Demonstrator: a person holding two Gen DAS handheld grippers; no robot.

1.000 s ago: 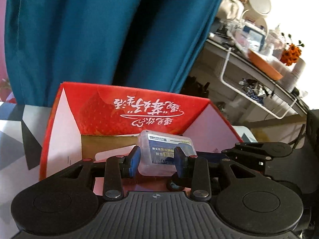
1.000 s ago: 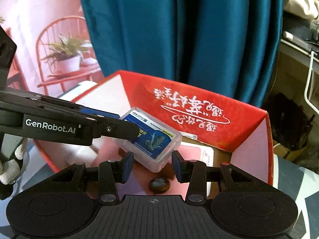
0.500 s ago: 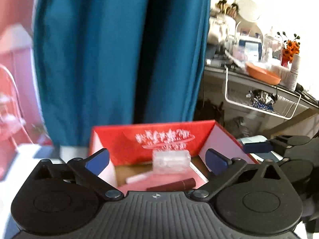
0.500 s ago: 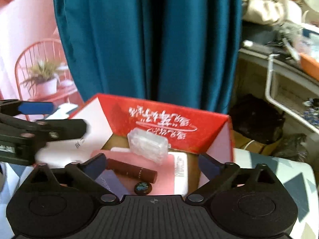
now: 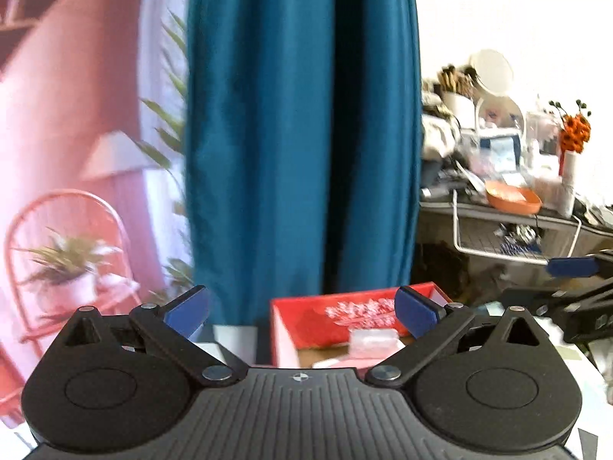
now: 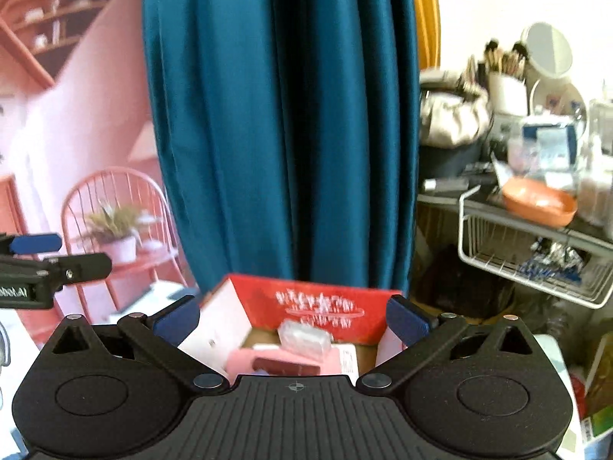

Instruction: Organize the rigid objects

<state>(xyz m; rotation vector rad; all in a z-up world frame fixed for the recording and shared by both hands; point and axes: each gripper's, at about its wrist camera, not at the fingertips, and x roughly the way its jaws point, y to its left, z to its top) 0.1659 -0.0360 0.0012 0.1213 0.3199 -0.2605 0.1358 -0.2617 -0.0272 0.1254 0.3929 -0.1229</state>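
A red cardboard box (image 5: 302, 322) (image 6: 377, 327) stands open below and ahead of both grippers. Inside it lies a clear plastic case (image 5: 373, 339) (image 6: 304, 337), leaning near the back wall, free of any finger. A pink flat item (image 6: 245, 360) and a dark maroon tube (image 6: 285, 366) lie in front of it. My left gripper (image 5: 301, 312) is wide open and empty, held above and back from the box. The right gripper (image 6: 293, 320) is equally wide open and empty. One blue pad of each shows in the other's view: the right fingers (image 5: 571, 267), the left fingers (image 6: 36, 243).
A teal curtain (image 5: 299, 134) hangs straight behind the box. To the right, a cluttered shelf holds an orange bowl (image 6: 538, 201) above a white wire basket (image 6: 528, 264). A pink backdrop with a printed chair (image 6: 115, 230) fills the left.
Both grippers opened wide and let go of the clear case, which now lies in the box. Both pulled back and upward, so the box looks smaller and lower.
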